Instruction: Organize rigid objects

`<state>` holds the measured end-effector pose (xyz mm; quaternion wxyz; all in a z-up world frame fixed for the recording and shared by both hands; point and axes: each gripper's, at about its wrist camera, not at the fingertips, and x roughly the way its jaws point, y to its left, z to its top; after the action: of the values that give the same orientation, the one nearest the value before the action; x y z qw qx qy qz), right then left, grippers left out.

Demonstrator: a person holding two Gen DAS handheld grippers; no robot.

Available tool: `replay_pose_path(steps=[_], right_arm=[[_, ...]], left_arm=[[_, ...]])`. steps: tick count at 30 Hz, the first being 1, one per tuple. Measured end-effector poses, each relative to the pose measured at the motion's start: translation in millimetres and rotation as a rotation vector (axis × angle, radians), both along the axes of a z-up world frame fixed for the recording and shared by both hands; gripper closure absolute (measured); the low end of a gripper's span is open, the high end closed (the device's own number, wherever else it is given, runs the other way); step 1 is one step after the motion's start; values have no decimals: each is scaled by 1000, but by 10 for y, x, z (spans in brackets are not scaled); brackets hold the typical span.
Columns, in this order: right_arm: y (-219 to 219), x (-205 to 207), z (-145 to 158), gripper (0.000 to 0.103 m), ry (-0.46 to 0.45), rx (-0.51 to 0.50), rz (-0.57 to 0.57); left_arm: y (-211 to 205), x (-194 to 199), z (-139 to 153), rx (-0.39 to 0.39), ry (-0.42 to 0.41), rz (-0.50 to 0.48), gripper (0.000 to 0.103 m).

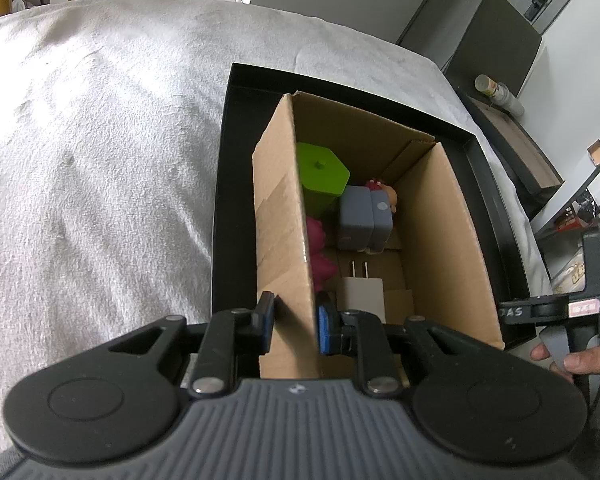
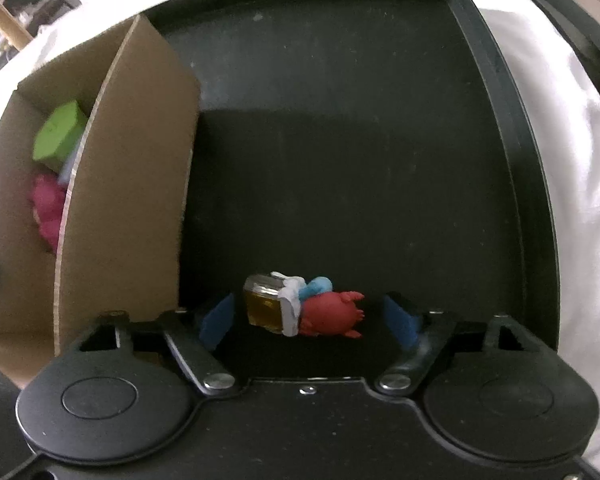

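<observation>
The left tongs [image 1: 293, 326] pinch the near left wall of the open brown cardboard box [image 1: 283, 216], steadying it inside the shallow black tray [image 1: 235, 128], which rests on a grey-white cloth. Already in the box lie a lime-green hexagonal block [image 1: 324, 174], a magenta toy [image 1: 320, 248], a grey blocky figure [image 1: 364, 220] and a white plug adapter [image 1: 360, 294].

To the right, the right tongs [image 2: 310, 320] are spread wide around the last loose piece: a small figurine of red, blue and white with an amber block [image 2: 304, 308], lying on the tray floor just beside the box. The step in hand appears to be picking it up. Next, closing squarely on its lumpy body, lifting, and clearing the box wall.
</observation>
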<state>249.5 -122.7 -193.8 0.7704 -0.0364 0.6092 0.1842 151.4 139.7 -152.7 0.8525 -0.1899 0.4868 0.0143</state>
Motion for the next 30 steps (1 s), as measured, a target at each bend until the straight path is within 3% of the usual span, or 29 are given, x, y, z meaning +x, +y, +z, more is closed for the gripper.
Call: replay_pose_path(steps=[2,3,20,30], right_arm=[[23,-8,1,43,-10,-15,6],[36,-12,11,44,-17,-19,10],[-64,-19,305,45,-87,48,-43],[-123,33,658,45,-150,82,-35]], left_arm=[[0,-1,1,-1,1,0,83],[0,0,2,-1,0,0,83],[2,1,0,-4,-2,1,82],[11,-14,-2,-7,-9,0,82]])
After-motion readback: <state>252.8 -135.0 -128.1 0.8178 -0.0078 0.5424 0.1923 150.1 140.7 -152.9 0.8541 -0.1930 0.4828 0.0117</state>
